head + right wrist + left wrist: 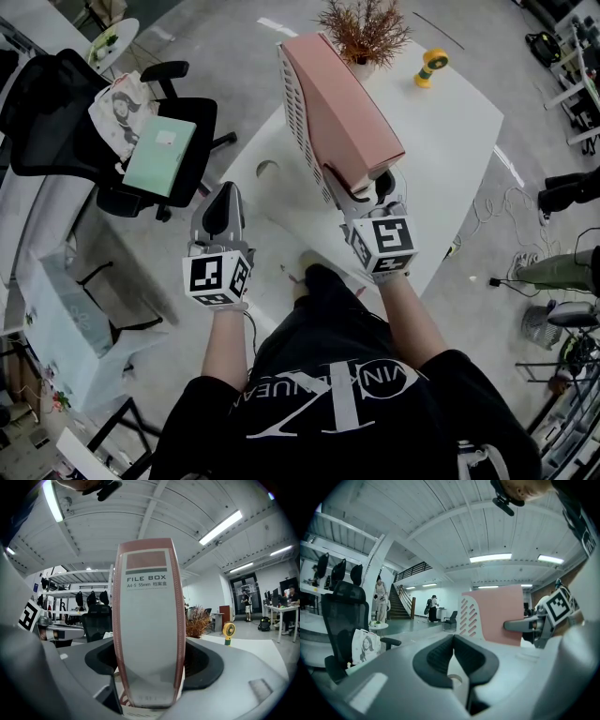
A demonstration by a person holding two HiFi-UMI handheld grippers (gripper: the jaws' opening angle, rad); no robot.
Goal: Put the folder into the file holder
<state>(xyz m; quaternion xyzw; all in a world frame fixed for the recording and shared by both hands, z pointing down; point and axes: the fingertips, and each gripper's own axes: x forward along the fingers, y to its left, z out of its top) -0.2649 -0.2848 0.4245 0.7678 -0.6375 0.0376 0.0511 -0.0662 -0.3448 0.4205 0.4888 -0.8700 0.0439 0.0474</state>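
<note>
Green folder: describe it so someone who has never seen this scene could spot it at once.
Left of the white table stands a black office chair. On its seat lies the folder, beside a tote bag. It is flat and mint green, whereas the bag is white with a picture.

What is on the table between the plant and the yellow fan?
Nothing: in the head view only bare white table lies between the plant and the yellow fan.

The pink file box (345, 112) and plant (366, 30) block the middle of the table (450, 141); its right side lies open.
</note>
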